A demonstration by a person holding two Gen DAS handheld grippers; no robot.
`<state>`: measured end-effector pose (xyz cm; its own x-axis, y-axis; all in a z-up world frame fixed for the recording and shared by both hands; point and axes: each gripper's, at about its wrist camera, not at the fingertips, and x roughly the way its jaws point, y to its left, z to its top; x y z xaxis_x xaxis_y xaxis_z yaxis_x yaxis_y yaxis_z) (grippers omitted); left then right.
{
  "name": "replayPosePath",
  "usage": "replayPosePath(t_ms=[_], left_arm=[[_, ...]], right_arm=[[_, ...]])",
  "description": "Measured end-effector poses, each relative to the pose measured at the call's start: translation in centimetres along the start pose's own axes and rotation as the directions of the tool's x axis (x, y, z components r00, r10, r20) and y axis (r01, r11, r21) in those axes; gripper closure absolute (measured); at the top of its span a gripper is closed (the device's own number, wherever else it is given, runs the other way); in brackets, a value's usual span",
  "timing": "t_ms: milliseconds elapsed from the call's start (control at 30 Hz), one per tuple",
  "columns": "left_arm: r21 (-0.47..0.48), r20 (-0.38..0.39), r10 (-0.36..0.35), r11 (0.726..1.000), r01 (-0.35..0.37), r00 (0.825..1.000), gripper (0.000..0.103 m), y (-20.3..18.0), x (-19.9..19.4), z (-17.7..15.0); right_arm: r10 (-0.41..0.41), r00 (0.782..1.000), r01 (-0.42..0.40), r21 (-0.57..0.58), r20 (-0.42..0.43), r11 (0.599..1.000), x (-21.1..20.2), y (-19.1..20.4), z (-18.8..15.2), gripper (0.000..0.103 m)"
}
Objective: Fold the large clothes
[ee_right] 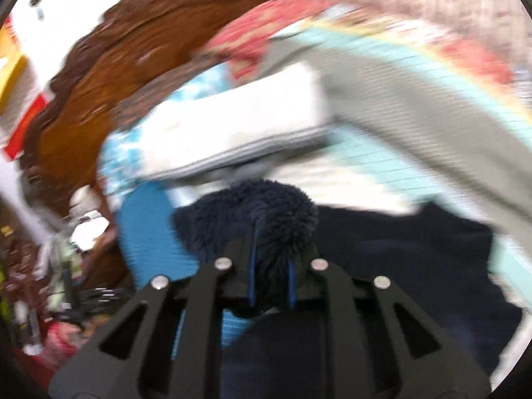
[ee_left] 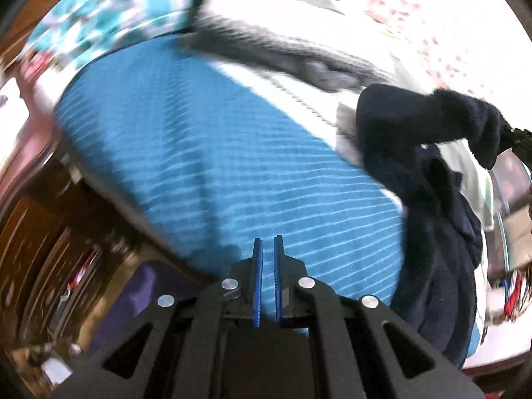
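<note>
- The right claw [ee_right: 270,259] is clamped on the fuzzy navy garment [ee_right: 399,249], lifting one end for folding.
- The left claw [ee_left: 268,259] is pinched together, holding nothing, above the blue striped bedcover [ee_left: 199,153].

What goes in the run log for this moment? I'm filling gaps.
left hand-held gripper: shut, empty | right hand-held gripper: shut on navy fleece garment | blue striped cloth: spread flat

No text, label, brand, number or sign can be read in either view; both are blurred by motion, and the patterned fabrics and the objects at the edges of the frames show no legible writing.
</note>
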<state>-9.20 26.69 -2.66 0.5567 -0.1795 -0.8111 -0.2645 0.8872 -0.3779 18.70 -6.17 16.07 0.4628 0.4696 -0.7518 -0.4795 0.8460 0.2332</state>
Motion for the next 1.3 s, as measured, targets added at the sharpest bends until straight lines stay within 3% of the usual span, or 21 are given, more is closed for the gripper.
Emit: replayPosePath(t_ms=[133, 233, 400, 500, 567, 633, 700, 767, 833, 867, 900, 1000, 1033, 1100, 1133, 1167, 1200, 1267, 1300], left_arm=[[0.089, 0.001, -0.050, 0.995, 0.049, 0.999, 0.092, -5.6, 1.0, 2.3], [0.171, 0.009, -0.072, 0.983, 0.070, 0.997, 0.092, -10.8, 2.2, 4.5], [0.286, -0.013, -0.141, 0.948, 0.139, 0.990, 0.092, -19.8, 5.3, 8.0], [0.393, -0.039, -0.156, 0.906, 0.158, 0.987, 0.092, -26.0, 8.4, 9.3], [0.449, -0.069, -0.159, 0.877, 0.173, 0.985, 0.092, -29.7, 11.1, 9.8], [0.501, -0.093, -0.137, 0.849, 0.165, 0.986, 0.092, -32.8, 14.3, 9.9], [0.516, -0.124, -0.101, 0.843, 0.151, 0.987, 0.092, -34.3, 16.9, 9.8], [0.532, -0.163, -0.047, 0.837, 0.127, 0.986, 0.092, -35.6, 20.1, 9.3], [0.561, -0.170, 0.016, 0.824, 0.084, 0.985, 0.092, -36.2, 22.4, 8.5], [0.567, -0.173, 0.026, 0.820, 0.078, 0.985, 0.092, -36.0, 22.8, 8.3], [0.571, -0.170, 0.024, 0.817, 0.079, 0.985, 0.092, -36.2, 22.8, 8.1], [0.572, -0.148, 0.004, 0.816, 0.083, 0.989, 0.092, -36.4, 21.7, 7.7], [0.556, -0.148, -0.019, 0.826, 0.099, 0.989, 0.092, -36.2, 21.0, 7.7], [0.528, -0.152, -0.046, 0.840, 0.121, 0.987, 0.092, -35.6, 20.4, 7.7], [0.522, -0.155, -0.051, 0.844, 0.125, 0.987, 0.092, -35.4, 20.3, 7.6], [0.530, -0.160, -0.042, 0.839, 0.121, 0.986, 0.092, -35.3, 20.3, 7.4], [0.547, -0.159, -0.025, 0.830, 0.109, 0.987, 0.092, -35.3, 20.4, 7.1], [0.576, -0.146, 0.005, 0.813, 0.081, 0.989, 0.092, -35.1, 20.5, 6.5], [0.589, -0.138, 0.016, 0.805, 0.069, 0.990, 0.092, -35.0, 20.6, 6.2]], right_arm=[[-0.118, 0.993, 0.113, 0.133, 0.029, 0.985, -4.7, -10.3, -1.3, 0.089], [-0.151, 0.988, 0.141, 0.228, 0.028, 0.963, -6.7, -16.6, -3.6, 0.089], [-0.155, 0.988, 0.147, 0.363, -0.008, 0.920, -7.8, -24.4, -8.2, 0.089], [-0.118, 0.989, 0.146, 0.462, -0.090, 0.875, -6.5, -28.7, -11.7, 0.089], [-0.073, 0.992, 0.119, 0.562, -0.102, 0.818, -6.0, -31.5, -14.6, 0.089], [-0.050, 0.998, 0.068, 0.637, -0.046, 0.768, -6.3, -32.8, -17.0, 0.077], [-0.113, 0.993, 0.069, 0.679, 0.020, 0.731, -7.4, -33.1, -18.7, 0.033], [-0.208, 0.969, 0.056, 0.701, 0.133, 0.711, -9.4, -32.7, -20.1, 0.025], [-0.293, 0.935, 0.055, 0.733, 0.201, 0.677, -11.5, -32.5, -21.7, 0.025], [-0.296, 0.929, 0.038, 0.738, 0.223, 0.674, -12.0, -32.1, -22.1, 0.025], [-0.274, 0.928, 0.011, 0.716, 0.253, 0.698, -12.3, -31.3, -22.0, 0.025], [-0.201, 0.939, 0.003, 0.577, 0.280, 0.817, -11.5, -27.5, -20.8, 0.025], [-0.170, 0.945, -0.013, 0.551, 0.279, 0.834, -10.7, -26.5, -20.7, 0.025], [-0.159, 0.958, 0.004, 0.548, 0.237, 0.837, -8.5, -25.4, -20.9, 0.030], [-0.148, 0.971, 0.019, 0.550, 0.190, 0.835, -6.8, -25.2, -21.1, 0.040], [-0.119, 0.982, 0.020, 0.548, 0.146, 0.837, -5.2, -25.4, -21.3, 0.073], [-0.090, 0.990, 0.013, 0.553, 0.112, 0.833, -4.2, -25.6, -21.4, 0.092], [-0.070, 0.991, -0.002, 0.526, 0.116, 0.851, -4.8, -25.7, -20.7, 0.093], [-0.122, 0.984, 0.048, 0.472, 0.128, 0.880, -6.3, -25.4, -20.0, 0.093]])
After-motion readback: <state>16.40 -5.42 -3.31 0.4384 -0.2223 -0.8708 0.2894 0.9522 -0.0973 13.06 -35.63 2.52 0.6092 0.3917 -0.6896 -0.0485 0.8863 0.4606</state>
